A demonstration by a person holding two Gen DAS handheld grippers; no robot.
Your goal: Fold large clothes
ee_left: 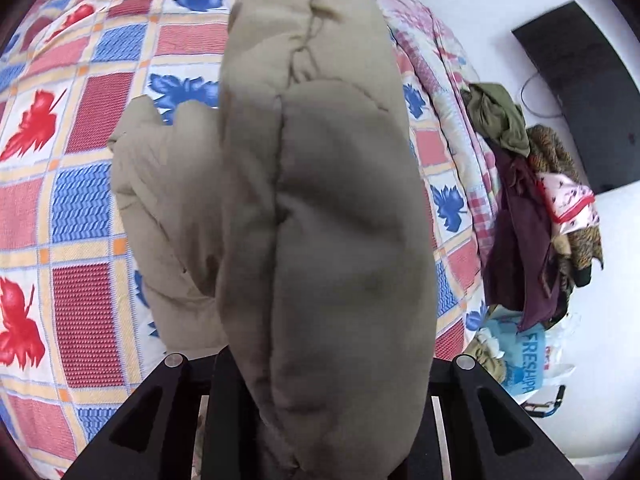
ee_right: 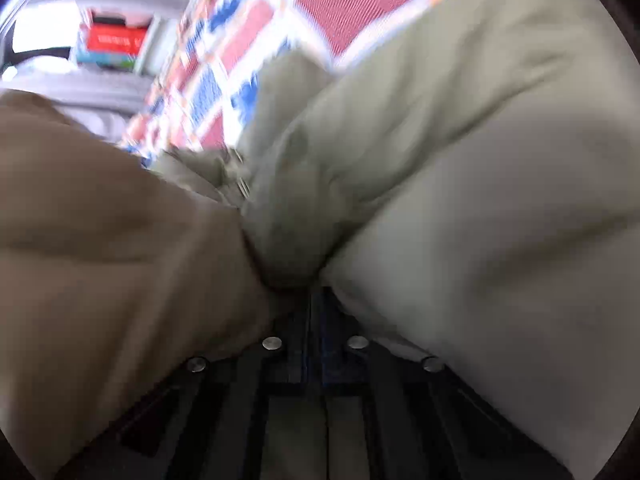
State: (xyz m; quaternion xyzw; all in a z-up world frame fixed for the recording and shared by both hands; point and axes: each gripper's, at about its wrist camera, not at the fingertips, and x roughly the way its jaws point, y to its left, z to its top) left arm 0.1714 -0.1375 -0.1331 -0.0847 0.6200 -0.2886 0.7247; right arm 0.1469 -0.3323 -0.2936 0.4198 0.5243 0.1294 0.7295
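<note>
A puffy beige quilted jacket [ee_left: 312,184] fills the middle of the left wrist view, hanging over a checked bed cover. My left gripper [ee_left: 320,420] is shut on a thick fold of it; the cloth hides the fingertips. Another padded part of the jacket lies lower left on the bed. In the blurred right wrist view the same beige jacket [ee_right: 460,184] bulges on both sides, and my right gripper [ee_right: 314,308] is shut on a bunched fold of it, jaws pressed close together.
The bed cover [ee_left: 72,208] has red and blue leaf squares. A rolled floral quilt [ee_left: 444,92] lies along its right edge. Beside the bed, a heap of clothes [ee_left: 532,208] and a plastic bag [ee_left: 528,364] sit on the white floor. Shelves with boxes [ee_right: 112,44] stand far left.
</note>
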